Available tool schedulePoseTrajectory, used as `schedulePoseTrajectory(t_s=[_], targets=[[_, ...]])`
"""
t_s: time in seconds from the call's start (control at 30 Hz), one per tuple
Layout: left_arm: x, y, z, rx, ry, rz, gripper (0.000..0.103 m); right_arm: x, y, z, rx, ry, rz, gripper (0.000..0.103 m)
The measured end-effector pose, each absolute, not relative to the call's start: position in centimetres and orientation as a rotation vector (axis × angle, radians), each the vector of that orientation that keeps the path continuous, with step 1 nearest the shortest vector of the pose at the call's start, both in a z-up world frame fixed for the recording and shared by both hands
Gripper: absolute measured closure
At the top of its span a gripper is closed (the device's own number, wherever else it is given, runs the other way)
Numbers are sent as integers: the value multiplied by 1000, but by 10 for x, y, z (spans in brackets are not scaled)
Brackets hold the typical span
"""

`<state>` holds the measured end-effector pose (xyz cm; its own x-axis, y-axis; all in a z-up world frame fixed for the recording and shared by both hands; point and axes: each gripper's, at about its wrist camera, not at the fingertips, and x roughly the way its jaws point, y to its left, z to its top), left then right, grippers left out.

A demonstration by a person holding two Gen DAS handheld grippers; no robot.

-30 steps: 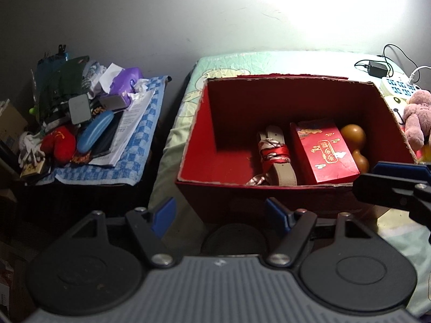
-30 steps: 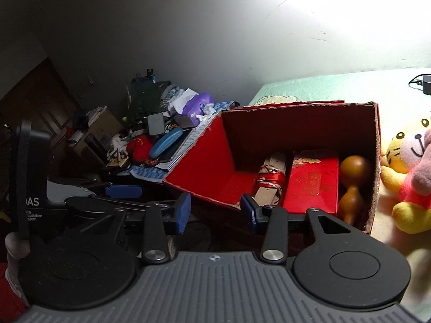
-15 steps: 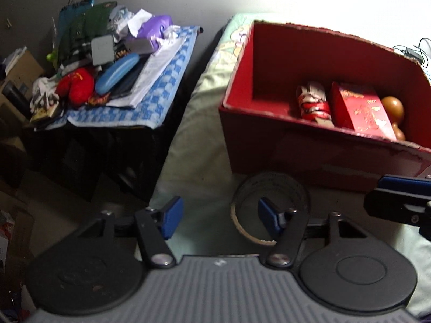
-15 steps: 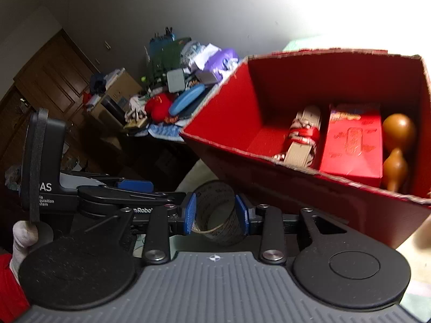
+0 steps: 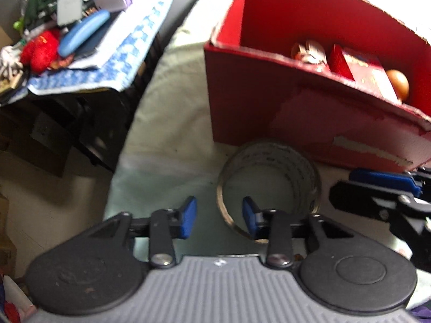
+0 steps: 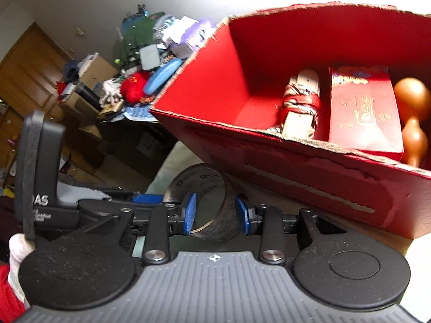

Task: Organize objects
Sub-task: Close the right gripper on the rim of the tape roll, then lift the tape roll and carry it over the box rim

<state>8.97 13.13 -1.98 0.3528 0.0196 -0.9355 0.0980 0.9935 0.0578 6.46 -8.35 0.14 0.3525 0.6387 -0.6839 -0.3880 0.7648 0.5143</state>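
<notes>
One hollow tape ring [image 6: 204, 204] between right gripper [image 6: 215, 212] jaws, contact unclear, left gripper [image 5: 218, 216] jaws apart.

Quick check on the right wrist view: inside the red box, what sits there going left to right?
Inside the red box: bundle tied with red ribbon → red gift box with gold print → brown gourd.

Bare bedsheet [image 5: 167, 145] left of the tape roll [image 5: 269, 185]; red box [image 5: 309, 113] wall close behind it.
</notes>
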Motion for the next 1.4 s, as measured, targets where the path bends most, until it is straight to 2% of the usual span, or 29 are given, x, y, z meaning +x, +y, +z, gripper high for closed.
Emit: schedulePoseTrajectory(t_s=[0.2,0.3,0.8,1.4], targets=[[94,131,-27,117,1223,-102,84,74,-72,-12,280,1069,631,71],[97,131,-29,120,1228,-121,87,76,-69,-17,283,1098,618,84],[81,135,-12,143,1211,-172,90,71,-81,2,272,1083,703,86],[37,103,88,224,970,-208,90,55,-120,71,333,898,830,86]])
